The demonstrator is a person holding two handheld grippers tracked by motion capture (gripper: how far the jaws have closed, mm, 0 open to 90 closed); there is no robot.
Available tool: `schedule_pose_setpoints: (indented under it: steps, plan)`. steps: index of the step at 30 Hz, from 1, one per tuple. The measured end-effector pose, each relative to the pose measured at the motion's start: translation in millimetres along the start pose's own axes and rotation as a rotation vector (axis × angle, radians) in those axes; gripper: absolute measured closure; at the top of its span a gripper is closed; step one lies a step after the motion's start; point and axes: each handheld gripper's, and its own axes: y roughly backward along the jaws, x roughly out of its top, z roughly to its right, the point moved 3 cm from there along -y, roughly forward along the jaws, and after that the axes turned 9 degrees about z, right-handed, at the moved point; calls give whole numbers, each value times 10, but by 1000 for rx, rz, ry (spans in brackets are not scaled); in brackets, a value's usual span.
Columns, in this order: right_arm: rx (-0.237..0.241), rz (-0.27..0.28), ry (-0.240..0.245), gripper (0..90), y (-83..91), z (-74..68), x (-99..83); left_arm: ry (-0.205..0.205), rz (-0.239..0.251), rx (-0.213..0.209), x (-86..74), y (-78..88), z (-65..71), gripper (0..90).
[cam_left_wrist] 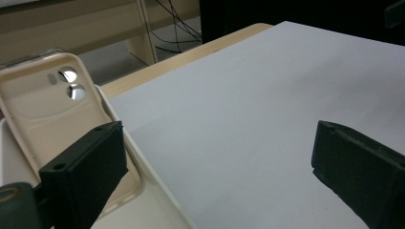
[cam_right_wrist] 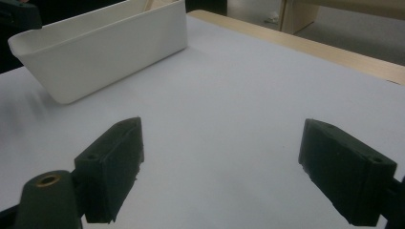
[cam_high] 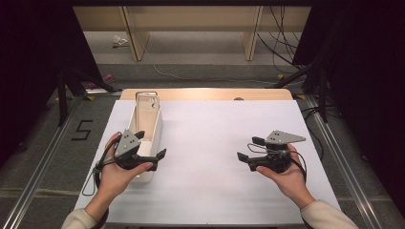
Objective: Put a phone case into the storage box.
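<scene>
Left tongs (cam_high: 152, 145) held above the near end of a white bin (cam_high: 154, 128), toward the surface's (cam_high: 215, 138) left edge, tips pointing toward the middle. Jaws spread wide, nothing between them. Seen along those jaws in the left gripper view: one jaw over the bin's inside, the other out over the bare white sheet.

Inside the bin (cam_left_wrist: 143, 167), a beige phone case (cam_left_wrist: 52, 109), leaning against the far end with its top edge rising above the rim. Two round camera cut-outs near its upper corner. In the high view, the phone case (cam_high: 146, 102) standing upright at the bin's far end, close to the far left corner of the surface. No contact between case and tongs.

Right tongs (cam_high: 248, 149) held toward the right edge of the surface, tips pointing toward the middle, well apart from the bin. Jaws likewise wide apart and empty, with only white sheet between them in the right gripper view. Bin (cam_right_wrist: 105, 47) visible there farther off, long side facing the camera.

Left hand (cam_high: 117, 171) and right hand (cam_high: 286, 174) each cupped under their tongs from the near edge. Bare wooden strip along the far edge of the surface.
</scene>
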Motion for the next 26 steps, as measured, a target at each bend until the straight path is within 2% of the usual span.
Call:
schedule_pose_setpoints:
  steps: [6, 10, 26]
  plan:
    - [-2, 1, 0, 162, 1, 2, 3, -27, -4, -4, -92, 43, 122, 39]
    - [2, 5, 2, 162, 0, -5, 7, -28, -1, -8, -121, 54, 175, 38]
    - [4, 8, 3, 162, -7, -10, 17, -36, -3, -4, -154, 46, 234, 40]
